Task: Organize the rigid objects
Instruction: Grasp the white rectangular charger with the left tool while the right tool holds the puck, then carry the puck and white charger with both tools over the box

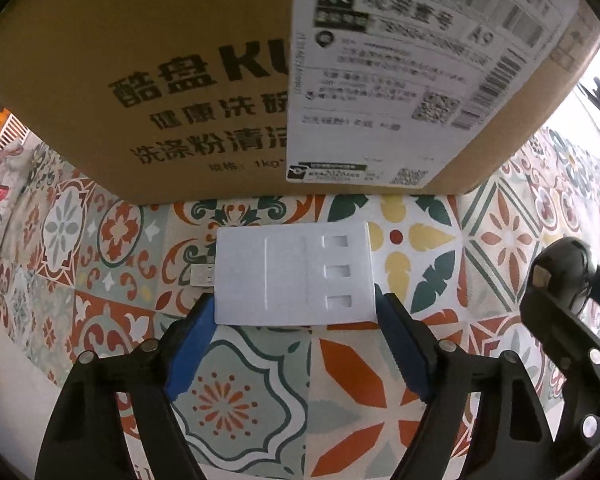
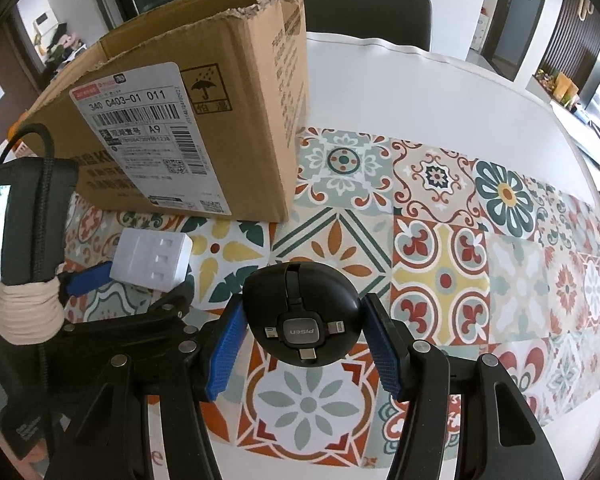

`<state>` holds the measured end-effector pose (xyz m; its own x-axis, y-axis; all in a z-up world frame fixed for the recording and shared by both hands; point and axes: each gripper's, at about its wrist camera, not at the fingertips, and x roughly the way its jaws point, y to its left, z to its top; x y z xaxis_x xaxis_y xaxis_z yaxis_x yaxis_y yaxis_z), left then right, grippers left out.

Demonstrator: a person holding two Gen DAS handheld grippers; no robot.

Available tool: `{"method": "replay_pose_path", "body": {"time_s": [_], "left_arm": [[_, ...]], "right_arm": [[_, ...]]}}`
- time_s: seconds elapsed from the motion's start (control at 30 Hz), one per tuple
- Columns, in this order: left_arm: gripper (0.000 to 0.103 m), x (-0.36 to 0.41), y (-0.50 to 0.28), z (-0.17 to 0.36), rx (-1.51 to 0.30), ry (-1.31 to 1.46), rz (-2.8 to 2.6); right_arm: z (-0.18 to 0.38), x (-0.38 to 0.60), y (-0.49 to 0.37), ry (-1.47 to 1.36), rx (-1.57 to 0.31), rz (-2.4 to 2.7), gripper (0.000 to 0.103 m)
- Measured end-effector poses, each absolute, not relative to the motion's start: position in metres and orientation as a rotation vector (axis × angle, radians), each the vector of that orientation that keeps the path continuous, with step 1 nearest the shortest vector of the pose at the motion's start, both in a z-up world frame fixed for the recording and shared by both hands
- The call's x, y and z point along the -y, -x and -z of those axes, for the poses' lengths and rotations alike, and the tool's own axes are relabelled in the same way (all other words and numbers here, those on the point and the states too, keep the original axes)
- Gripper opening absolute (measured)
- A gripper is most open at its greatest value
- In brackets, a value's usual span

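A white plug adapter [image 1: 294, 274] with three slots lies flat on the patterned cloth, just before the cardboard box [image 1: 180, 80]. My left gripper [image 1: 296, 312] has its blue fingers at both near corners of the adapter, jaws closed against its sides. In the right wrist view the adapter [image 2: 152, 258] sits left of centre with the left gripper's blue finger [image 2: 88, 278] beside it. My right gripper [image 2: 304, 316] is shut on a round black PISEN cable reel [image 2: 302, 312], held above the cloth. The reel also shows at the right edge of the left wrist view [image 1: 560, 276].
The open cardboard box [image 2: 204, 120] with a shipping label stands on the tablecloth [image 2: 460, 260] at the back left. A dark chair back [image 2: 364, 4] stands beyond the table. A white basket [image 1: 8, 136] with something orange sits at far left.
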<state>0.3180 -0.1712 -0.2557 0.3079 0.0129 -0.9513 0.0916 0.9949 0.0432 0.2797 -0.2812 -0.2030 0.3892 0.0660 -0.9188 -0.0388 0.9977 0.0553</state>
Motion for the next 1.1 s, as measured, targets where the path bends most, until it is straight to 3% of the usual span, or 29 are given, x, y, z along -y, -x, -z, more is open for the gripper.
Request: {"method": "replay_pose_path", "body": {"time_s": [0.1, 0.47, 1.1], "left_arm": [[0.076, 0.164, -0.325, 0.259, -1.247, -0.088, 0.063], [0.076, 0.135, -0.312, 0.245, -1.219, -0.091, 0.061], [0.076, 0.103, -0.271, 0.152, -1.038, -0.133, 0.042]], "right_arm": [[0.205, 0.282, -0.281, -0.035, -1.172, -0.069, 0.058], [0.197, 0.285, -0.273, -0.05, -1.157, -0.074, 0.058], [0.137, 0.266, -0.239, -0.114, -1.031, -0.088, 0.058]]}}
